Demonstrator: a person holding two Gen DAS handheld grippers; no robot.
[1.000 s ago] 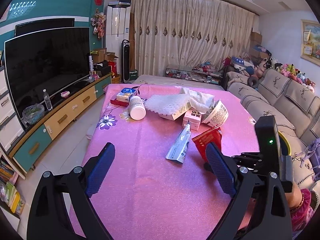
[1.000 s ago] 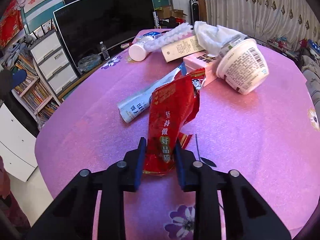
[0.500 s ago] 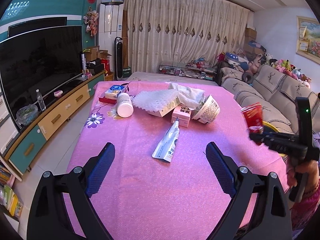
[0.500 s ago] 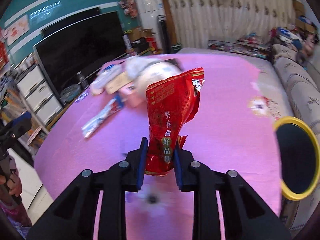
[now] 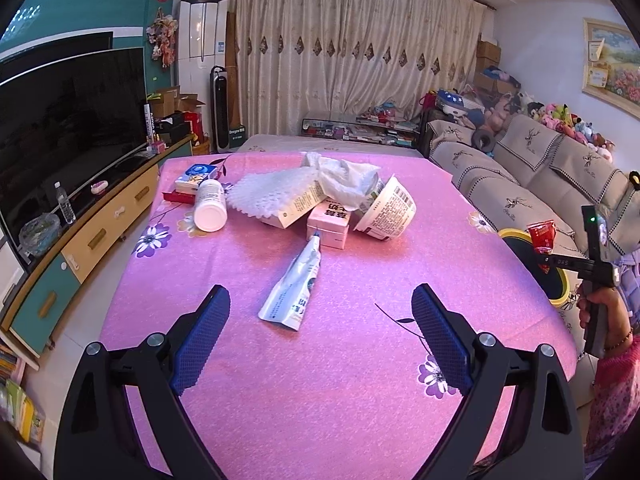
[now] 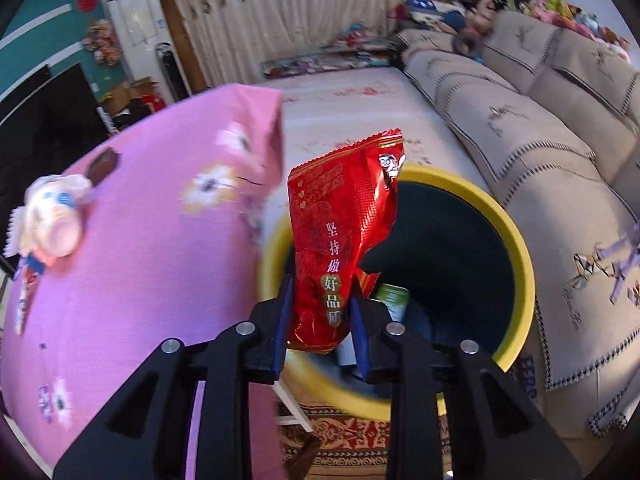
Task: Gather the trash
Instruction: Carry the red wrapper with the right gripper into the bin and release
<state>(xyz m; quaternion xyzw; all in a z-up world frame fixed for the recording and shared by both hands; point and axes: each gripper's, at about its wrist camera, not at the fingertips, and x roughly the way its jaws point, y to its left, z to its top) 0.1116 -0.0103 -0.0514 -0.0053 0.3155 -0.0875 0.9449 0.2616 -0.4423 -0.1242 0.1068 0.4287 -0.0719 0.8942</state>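
Since it's trash, my right claw (image 6: 320, 316) pinches the wrapper (image 6: 340, 240) over the bin (image 6: 516, 240); jaws just easing, left claw (image 5: 320, 332) wide.

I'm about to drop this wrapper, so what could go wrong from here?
The red snack wrapper stands tall between the right gripper pads over the near rim of the yellow-rimmed bin; being light foil, it may catch the rim or flutter onto the floor. The jaws have just been opening, so it could slip early.
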